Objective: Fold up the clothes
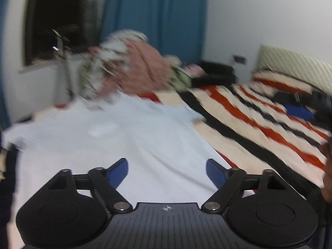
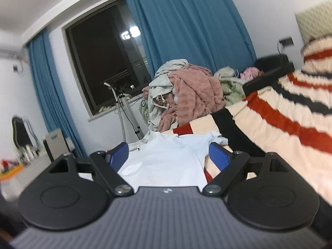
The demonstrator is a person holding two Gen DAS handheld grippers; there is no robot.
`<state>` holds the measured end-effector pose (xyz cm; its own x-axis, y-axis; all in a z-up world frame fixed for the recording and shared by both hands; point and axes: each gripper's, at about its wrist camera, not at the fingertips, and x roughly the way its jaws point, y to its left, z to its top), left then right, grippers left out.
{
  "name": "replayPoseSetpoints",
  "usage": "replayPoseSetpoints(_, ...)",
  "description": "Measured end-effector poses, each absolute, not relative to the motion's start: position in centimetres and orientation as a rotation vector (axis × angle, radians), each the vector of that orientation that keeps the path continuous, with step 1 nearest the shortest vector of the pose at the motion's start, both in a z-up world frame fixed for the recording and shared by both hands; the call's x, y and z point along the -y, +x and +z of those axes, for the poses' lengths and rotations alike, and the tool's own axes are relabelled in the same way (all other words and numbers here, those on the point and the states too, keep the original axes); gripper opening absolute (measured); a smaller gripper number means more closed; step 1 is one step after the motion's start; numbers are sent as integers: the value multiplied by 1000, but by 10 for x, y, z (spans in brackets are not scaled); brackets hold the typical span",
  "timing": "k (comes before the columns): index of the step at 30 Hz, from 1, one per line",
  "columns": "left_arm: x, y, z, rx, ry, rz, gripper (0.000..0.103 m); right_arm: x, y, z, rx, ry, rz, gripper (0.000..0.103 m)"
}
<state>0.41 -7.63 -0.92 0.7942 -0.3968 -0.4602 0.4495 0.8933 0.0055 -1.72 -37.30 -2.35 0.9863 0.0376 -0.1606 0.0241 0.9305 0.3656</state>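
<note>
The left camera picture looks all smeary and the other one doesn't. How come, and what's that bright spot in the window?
Left wrist view: motion blur smears the clothes pile and striped blanket, while the left gripper stays sharp. Right wrist view: mostly crisp, so the white shirt shows clearly. The bright spot in the dark window looks like a reflected light. Both views bend straight lines, as fisheye lenses do.

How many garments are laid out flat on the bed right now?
1: the pale blue collared shirt spread on the striped red, black and cream blanket. The heaped pile of crumpled clothes behind it is unfolded and may hide more.
</note>
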Motion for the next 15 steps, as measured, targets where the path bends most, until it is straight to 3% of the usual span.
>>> replayPoseSetpoints(6, 30, -5, 20, -377, 27, -301, 102, 350, -11, -25, -210, 293, 34, 86)
replayPoseSetpoints(15, -17, -8, 7, -402, -82, -227, 103, 330, 0, -27, -237, 229, 26, 85)
